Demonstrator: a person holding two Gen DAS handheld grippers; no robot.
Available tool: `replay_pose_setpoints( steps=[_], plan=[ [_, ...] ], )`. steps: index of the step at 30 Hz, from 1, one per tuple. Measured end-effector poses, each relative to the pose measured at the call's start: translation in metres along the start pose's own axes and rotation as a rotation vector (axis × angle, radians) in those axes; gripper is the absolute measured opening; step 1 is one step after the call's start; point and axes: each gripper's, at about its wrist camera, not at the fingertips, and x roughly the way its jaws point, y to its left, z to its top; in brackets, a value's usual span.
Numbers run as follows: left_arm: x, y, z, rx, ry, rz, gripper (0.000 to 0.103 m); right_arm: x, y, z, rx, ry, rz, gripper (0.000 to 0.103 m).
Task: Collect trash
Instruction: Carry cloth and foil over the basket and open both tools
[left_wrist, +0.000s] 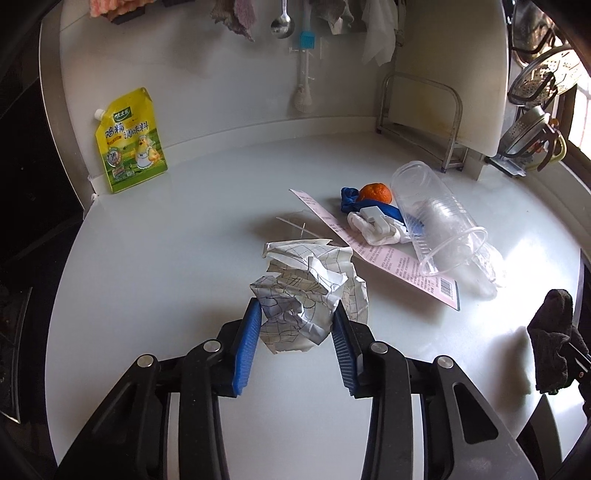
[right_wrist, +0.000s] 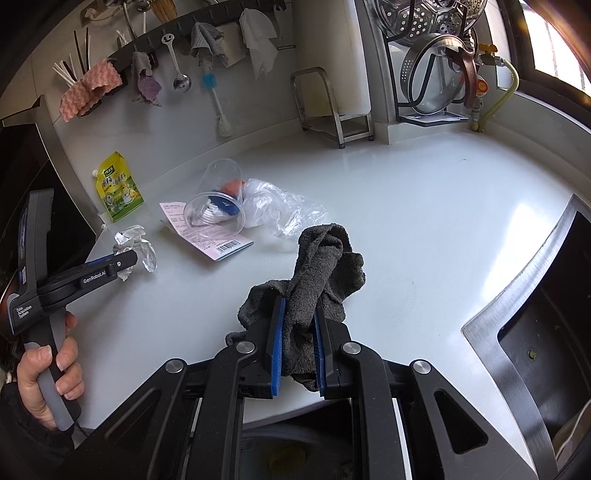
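My left gripper (left_wrist: 297, 314) is shut on a crumpled sheet of lined paper (left_wrist: 310, 288), held just above the white counter (left_wrist: 166, 258); it also shows in the right wrist view (right_wrist: 135, 247). My right gripper (right_wrist: 300, 306) is shut on a dark grey cloth (right_wrist: 321, 266), also seen at the right edge of the left wrist view (left_wrist: 552, 332). Beyond lie a clear plastic cup (left_wrist: 439, 221), a pink receipt (left_wrist: 388, 251), an orange (left_wrist: 376, 192), a blue and white item (left_wrist: 373, 218) and a clear plastic bag (right_wrist: 280, 206).
A yellow seasoning pouch (left_wrist: 129, 142) leans against the back wall at the left. A metal rack (left_wrist: 421, 122) and a dish rack with pots (right_wrist: 436, 66) stand at the back right. A steel sink (right_wrist: 535, 314) opens at the right. Utensils and cloths hang on the wall.
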Motion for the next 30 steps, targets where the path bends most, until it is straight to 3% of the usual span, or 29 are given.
replay_pose_setpoints(
  steps=[18, 30],
  plan=[
    [-0.111, -0.016, -0.088, 0.032, -0.076, -0.072, 0.038, -0.090, 0.028, -0.075, -0.031, -0.029, -0.011, 0.014],
    [-0.149, -0.048, -0.160, 0.075, -0.052, -0.109, 0.038, -0.126, 0.030, -0.142, -0.057, -0.001, -0.013, 0.014]
  ],
)
